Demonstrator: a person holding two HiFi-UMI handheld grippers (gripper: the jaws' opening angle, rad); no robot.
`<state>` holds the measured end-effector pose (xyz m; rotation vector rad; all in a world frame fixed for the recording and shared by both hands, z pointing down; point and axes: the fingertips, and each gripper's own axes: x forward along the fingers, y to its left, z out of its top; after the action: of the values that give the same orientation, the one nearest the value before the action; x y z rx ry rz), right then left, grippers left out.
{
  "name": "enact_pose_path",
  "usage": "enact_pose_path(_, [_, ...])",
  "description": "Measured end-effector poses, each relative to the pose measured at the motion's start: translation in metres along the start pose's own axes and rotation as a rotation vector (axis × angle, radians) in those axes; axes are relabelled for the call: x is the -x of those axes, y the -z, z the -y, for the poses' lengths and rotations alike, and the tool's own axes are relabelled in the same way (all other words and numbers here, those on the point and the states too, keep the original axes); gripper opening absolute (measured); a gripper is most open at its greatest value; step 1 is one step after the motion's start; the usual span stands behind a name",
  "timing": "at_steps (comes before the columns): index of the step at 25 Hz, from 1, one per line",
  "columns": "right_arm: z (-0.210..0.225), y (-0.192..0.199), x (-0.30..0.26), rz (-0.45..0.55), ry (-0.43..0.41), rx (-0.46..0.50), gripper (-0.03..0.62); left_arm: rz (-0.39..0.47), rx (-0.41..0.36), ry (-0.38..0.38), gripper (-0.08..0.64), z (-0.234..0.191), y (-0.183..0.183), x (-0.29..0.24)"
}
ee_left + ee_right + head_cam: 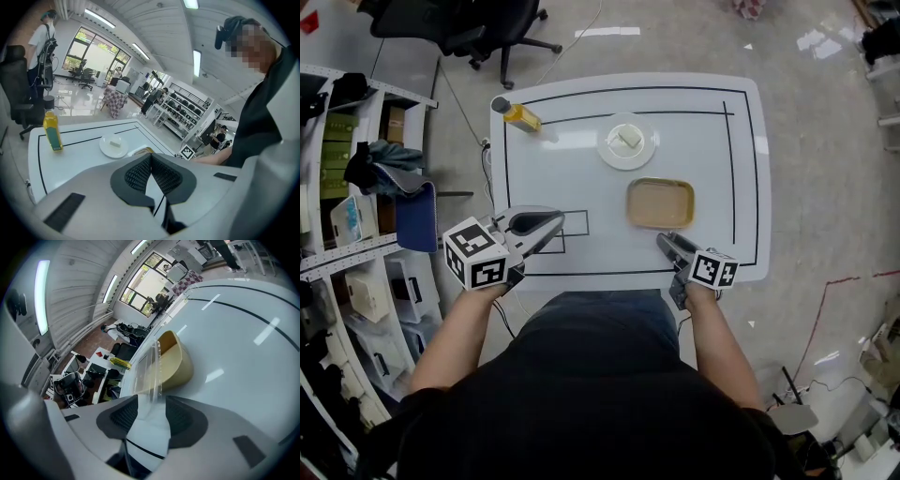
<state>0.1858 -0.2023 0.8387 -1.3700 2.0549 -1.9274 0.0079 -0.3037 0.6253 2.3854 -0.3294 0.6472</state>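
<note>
Left gripper: the left gripper (555, 223) (150, 157) rests over the near left part of the white table (581, 178), its jaws pressed together at the tips with nothing between them.
Right gripper: the right gripper (664, 240) (152, 401) sits just beside the near edge of the tan container (660, 202) (176, 364), jaws spread.
Between the right jaws: the edge of a clear lid (153, 371) on the container runs into the gap; neither pad presses on it.
Middle of the table: a white plate (607, 150) (105, 149) carries a pale block (629, 137) (114, 140), just beyond the container.
Far left corner: a bottle of yellow liquid (522, 114) (52, 131), well apart from both grippers.
</note>
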Motion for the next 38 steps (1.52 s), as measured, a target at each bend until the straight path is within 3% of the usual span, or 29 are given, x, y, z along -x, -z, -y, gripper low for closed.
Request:
enact_pose_path(13, [-0.011, -0.003, -0.006, 0.007, -0.037, -0.019, 0.139, 0.009, 0.031, -0.005, 0.021, -0.002, 0.009, 0.006])
enact_pose_path(38, [-0.045, 0.018, -0.003, -0.004, -0.051, 0.019, 0.056, 0.044, -0.005, 0.015, 0.021, 0.021, 0.002, 0.033])
